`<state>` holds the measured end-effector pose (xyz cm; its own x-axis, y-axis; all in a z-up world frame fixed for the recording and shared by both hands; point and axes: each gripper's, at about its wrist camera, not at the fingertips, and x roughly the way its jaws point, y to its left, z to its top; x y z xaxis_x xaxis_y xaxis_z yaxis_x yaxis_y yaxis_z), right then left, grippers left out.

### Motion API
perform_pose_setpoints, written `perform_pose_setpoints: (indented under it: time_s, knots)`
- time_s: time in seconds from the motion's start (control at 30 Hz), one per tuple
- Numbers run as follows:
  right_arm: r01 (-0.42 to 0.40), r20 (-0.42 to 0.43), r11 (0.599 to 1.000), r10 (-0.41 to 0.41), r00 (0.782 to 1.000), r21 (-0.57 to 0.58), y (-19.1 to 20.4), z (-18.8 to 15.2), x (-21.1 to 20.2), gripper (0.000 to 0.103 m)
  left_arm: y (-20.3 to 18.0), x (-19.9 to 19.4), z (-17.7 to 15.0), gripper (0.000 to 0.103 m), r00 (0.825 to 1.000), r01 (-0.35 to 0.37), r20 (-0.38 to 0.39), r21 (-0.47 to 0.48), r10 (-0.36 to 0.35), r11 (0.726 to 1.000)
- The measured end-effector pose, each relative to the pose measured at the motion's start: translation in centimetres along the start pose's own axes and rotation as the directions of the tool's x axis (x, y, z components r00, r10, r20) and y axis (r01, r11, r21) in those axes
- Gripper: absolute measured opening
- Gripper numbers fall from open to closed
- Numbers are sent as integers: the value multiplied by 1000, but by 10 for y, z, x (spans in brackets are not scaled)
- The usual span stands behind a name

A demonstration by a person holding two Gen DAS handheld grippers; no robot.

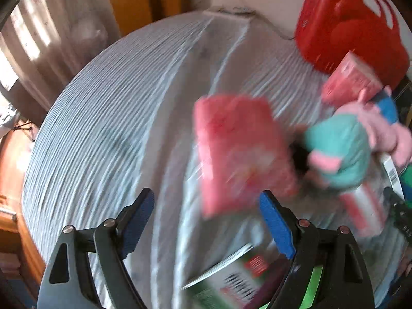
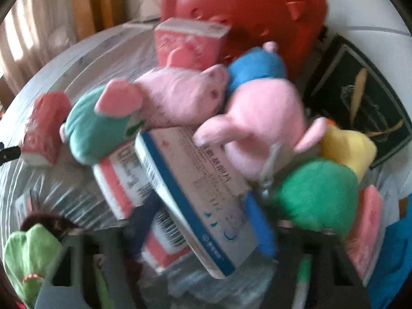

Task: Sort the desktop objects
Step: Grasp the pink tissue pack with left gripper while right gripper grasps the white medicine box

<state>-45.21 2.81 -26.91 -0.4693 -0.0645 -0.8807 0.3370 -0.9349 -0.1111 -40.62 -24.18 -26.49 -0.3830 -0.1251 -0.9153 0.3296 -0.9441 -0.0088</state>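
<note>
Right gripper point(image 2: 203, 221) straddles the white-and-blue cardboard medicine box point(image 2: 195, 188) atop the pile, grip unclear through blur, left gripper point(image 1: 208, 221) spread empty over the striped tablecloth point(image 1: 116, 118); lifting risks dragging the overlapping pink plush pig point(image 2: 255, 126).

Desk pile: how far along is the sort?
Done: nothing looks sorted. The plush pigs lie heaped on the white-and-blue box in front of the red plastic container.
In hand: the right gripper straddles that box, but blur hides whether it grips. The left gripper is open and empty, just short of the pink box.
Left: essentially the whole pile.
</note>
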Motion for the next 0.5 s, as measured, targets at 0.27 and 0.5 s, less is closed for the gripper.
perform_pose_setpoints:
  time_s: [0.27, 0.5]
  knots:
    - [-39, -11, 997, 40, 999, 68, -19, 4, 1, 38, -39, 46, 31, 100, 999, -30, -38, 52, 32, 998]
    - [-38, -4, 998, 39, 999, 53, -16, 1, -9, 25, -47, 52, 19, 84, 997, -23, -69, 102, 30, 995]
